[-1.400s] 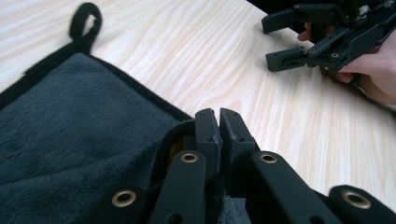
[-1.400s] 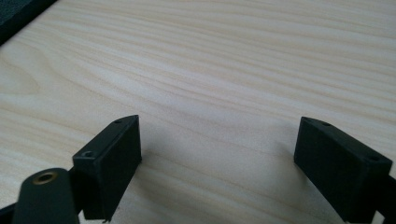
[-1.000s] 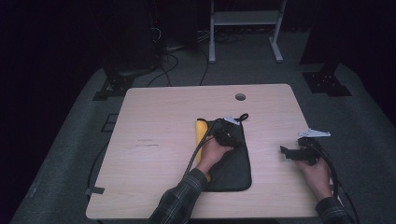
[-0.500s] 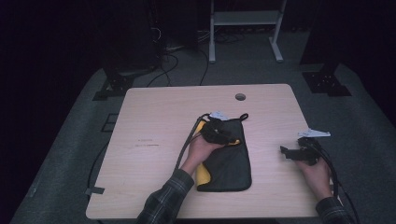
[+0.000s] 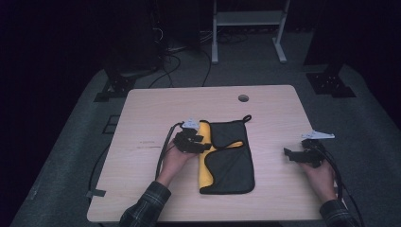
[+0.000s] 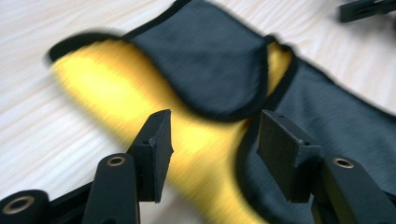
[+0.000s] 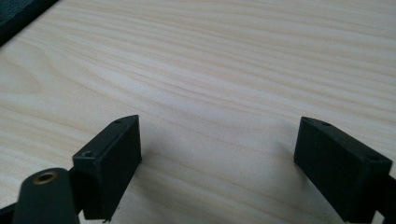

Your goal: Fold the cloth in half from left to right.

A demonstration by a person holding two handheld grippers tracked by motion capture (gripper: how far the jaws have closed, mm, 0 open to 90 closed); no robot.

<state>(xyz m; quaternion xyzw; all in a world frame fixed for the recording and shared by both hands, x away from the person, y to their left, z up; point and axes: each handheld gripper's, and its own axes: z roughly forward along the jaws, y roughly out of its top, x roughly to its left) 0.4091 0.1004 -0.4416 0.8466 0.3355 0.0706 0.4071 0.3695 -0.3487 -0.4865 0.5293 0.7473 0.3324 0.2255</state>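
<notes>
Pale wooden table (image 5: 142, 123) with black-and-yellow cloth (image 5: 231, 161) flat on it.

L gripper (image 5: 204, 146) held low mid-table, jaws apart, pointing right. R gripper (image 5: 289, 153) near right edge, jaws wide, pointing left. Both forearms enter from bottom.

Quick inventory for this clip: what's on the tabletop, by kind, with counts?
Cloths, black with a yellow inner side, partly folded: 1
Handheld grippers: 2, the left gripper open at the cloth's yellow edge, the right gripper open over the bare wooden table
Total: 3
</notes>
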